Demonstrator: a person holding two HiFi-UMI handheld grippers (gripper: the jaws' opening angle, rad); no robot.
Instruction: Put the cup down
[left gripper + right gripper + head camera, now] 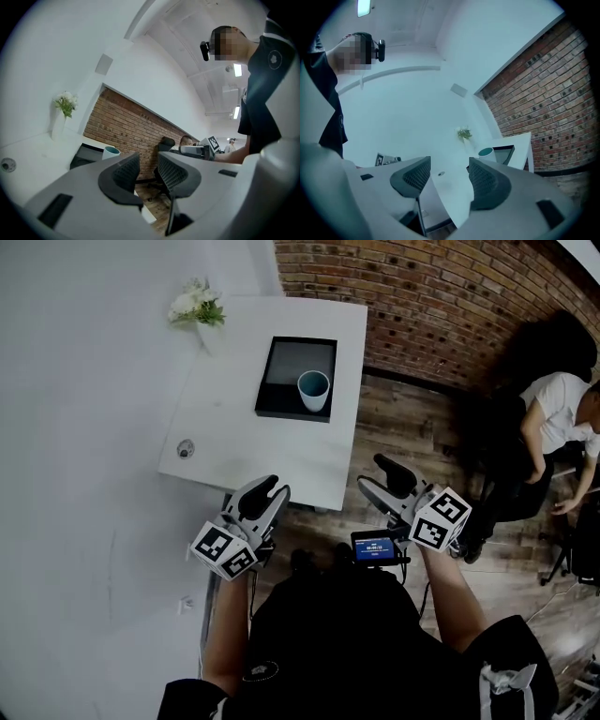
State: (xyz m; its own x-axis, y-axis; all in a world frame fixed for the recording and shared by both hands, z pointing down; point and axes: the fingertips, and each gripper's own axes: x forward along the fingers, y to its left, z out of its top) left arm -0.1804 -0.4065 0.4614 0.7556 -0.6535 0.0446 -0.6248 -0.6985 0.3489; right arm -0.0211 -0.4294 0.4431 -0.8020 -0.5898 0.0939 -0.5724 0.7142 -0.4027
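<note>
White tabletop (281, 465) by brick wall (422, 296): cup (313, 389) stood upright on tray (272, 407), 12 o'clock of us. Left gripper (272, 488), right gripper (380, 474): fingers (486, 180) spread, empty. We judged cup already down; best kept both back, clear of tray.

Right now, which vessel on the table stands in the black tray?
The pale cup, at the tray's right side; the flower vase stands on bare tabletop near its far left corner.
</note>
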